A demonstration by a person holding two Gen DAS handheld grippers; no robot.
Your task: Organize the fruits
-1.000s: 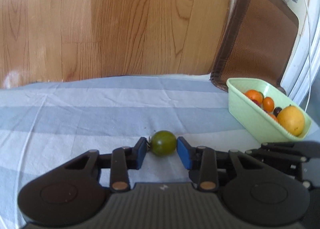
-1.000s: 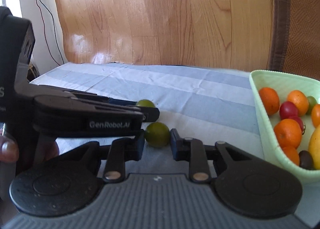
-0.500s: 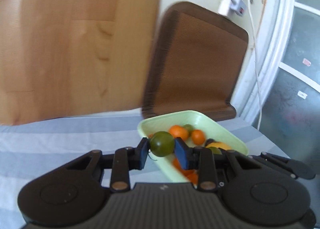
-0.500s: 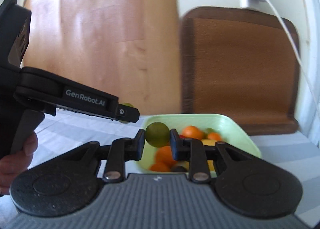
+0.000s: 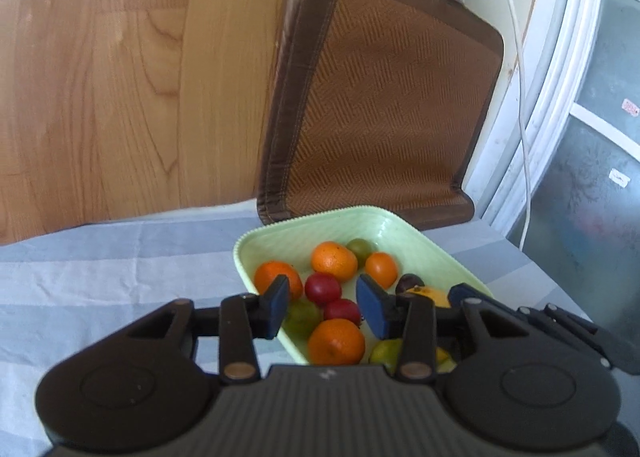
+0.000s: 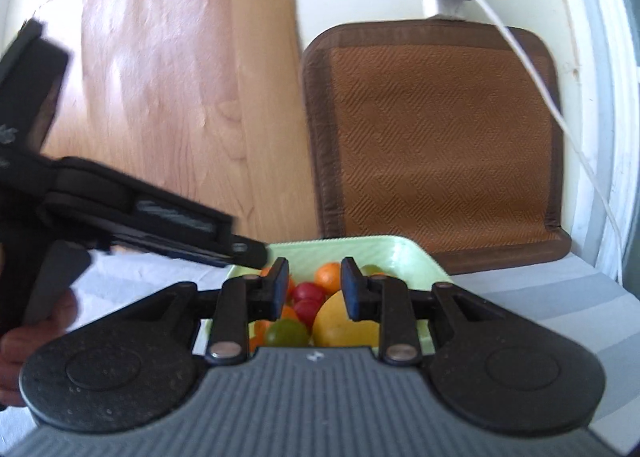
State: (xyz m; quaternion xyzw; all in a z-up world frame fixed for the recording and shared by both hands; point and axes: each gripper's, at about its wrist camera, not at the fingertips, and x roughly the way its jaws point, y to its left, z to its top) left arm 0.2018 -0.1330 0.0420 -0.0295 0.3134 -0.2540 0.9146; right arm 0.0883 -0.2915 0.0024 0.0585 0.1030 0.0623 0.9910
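**Reader:** Where are the claws, and what are they holding?

**Describer:** Both hang over a pale green tray (image 5: pixel 434 247) of fruit on a striped cloth covering the worktop (image 5: pixel 100 281). The left claw (image 5: pixel 326 307) has its blue pads spread apart, with nothing between them. The right claw (image 6: pixel 314 289) is likewise parted and empty. The left claw's black body (image 6: pixel 132 213) shows to the left of the right claw, reaching toward the tray's near-left corner.

**Reader:** And the fruit?

**Describer:** It lies in the tray, below and just ahead of the left claw's tips: oranges (image 5: pixel 334 261), red plum-like fruits (image 5: pixel 323 288), a green fruit (image 5: pixel 302 315) under the left pad, and another green fruit (image 5: pixel 386 351) beneath the right pad. From the right claw, a yellow fruit (image 6: pixel 344 323) sits directly under the gap, a green one (image 6: pixel 286 333) to its left.

**Reader:** What might go wrong?

**Describer:** The fruit is piled near the tray's front rim. A claw dipping lower could knock a round piece over the low edge, and it would likely roll across the cloth. The two claws are also close together, so pulling back carelessly risks them colliding.
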